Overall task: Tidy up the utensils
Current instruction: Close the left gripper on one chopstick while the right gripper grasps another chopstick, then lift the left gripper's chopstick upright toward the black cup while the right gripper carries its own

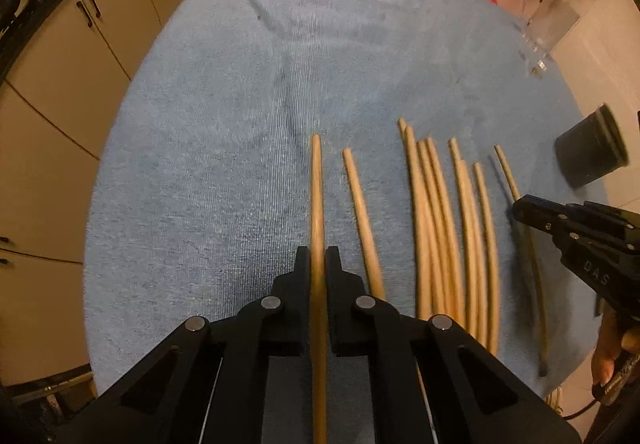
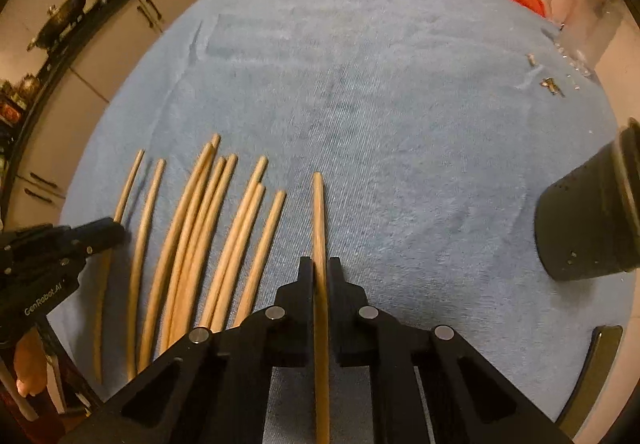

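A long, thin wooden chopstick (image 1: 317, 195) sits pinched in the left claw (image 1: 318, 256) and points straight ahead. A second chopstick (image 2: 319, 219) sits pinched in the right claw (image 2: 319, 266) the same way. Between the two claws, a bunch of chopsticks (image 1: 452, 228) lies flat on the blue towel (image 1: 248, 115), side by side, some touching. A black cup (image 2: 588, 219) lies tipped over, far right of the right claw.
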Demonstrator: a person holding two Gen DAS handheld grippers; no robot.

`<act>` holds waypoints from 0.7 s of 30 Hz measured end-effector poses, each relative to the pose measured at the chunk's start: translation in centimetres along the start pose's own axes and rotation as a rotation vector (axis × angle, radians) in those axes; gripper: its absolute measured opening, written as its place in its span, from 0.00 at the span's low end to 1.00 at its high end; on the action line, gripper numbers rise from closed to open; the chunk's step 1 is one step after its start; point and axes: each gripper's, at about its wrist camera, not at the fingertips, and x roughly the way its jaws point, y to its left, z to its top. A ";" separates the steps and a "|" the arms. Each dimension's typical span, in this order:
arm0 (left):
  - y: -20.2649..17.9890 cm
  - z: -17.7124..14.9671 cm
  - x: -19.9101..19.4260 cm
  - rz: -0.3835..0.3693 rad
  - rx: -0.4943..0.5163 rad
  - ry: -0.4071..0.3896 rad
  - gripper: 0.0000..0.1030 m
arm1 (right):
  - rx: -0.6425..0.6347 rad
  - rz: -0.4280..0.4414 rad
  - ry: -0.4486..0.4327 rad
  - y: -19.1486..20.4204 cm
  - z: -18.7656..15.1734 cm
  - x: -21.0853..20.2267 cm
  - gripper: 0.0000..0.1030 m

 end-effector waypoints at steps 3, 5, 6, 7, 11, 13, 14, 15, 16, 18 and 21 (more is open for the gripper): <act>0.1 -0.2 -2.2 -0.014 -0.004 -0.060 0.07 | 0.006 0.016 -0.071 0.0 -0.2 -1.9 0.07; 0.1 -0.4 -3.7 -0.016 -0.007 -0.097 0.07 | 0.004 0.045 -0.135 0.1 -0.5 -3.9 0.07; 0.2 -0.5 -4.6 -0.017 -0.009 -0.119 0.07 | 0.005 0.050 -0.156 0.0 -0.6 -4.6 0.07; 0.1 -0.6 -5.4 -0.018 -0.005 -0.140 0.07 | -0.002 0.057 -0.200 0.1 -1.0 -5.9 0.07; -0.4 -1.7 -8.2 -0.017 0.005 -0.211 0.07 | -0.015 0.071 -0.306 0.1 -2.3 -9.3 0.07; -0.7 -2.0 -9.6 -0.014 0.010 -0.249 0.07 | -0.014 0.080 -0.348 0.1 -2.9 -10.6 0.07; -1.1 -2.1 -10.1 -0.015 0.013 -0.262 0.07 | -0.014 0.082 -0.368 0.1 -3.3 -11.2 0.07; -1.1 -2.4 -10.9 -0.016 0.018 -0.274 0.07 | -0.015 0.081 -0.393 0.3 -3.8 -11.7 0.07; -1.2 -2.6 -11.4 -0.014 0.024 -0.286 0.07 | -0.020 0.079 -0.417 0.4 -4.3 -12.3 0.07; -2.0 -3.0 -12.1 -0.014 0.031 -0.301 0.07 | -0.027 0.074 -0.452 0.6 -5.0 -13.4 0.07; -2.5 -3.4 -13.2 -0.009 0.043 -0.323 0.07 | -0.025 0.077 -0.492 0.7 -5.6 -14.7 0.07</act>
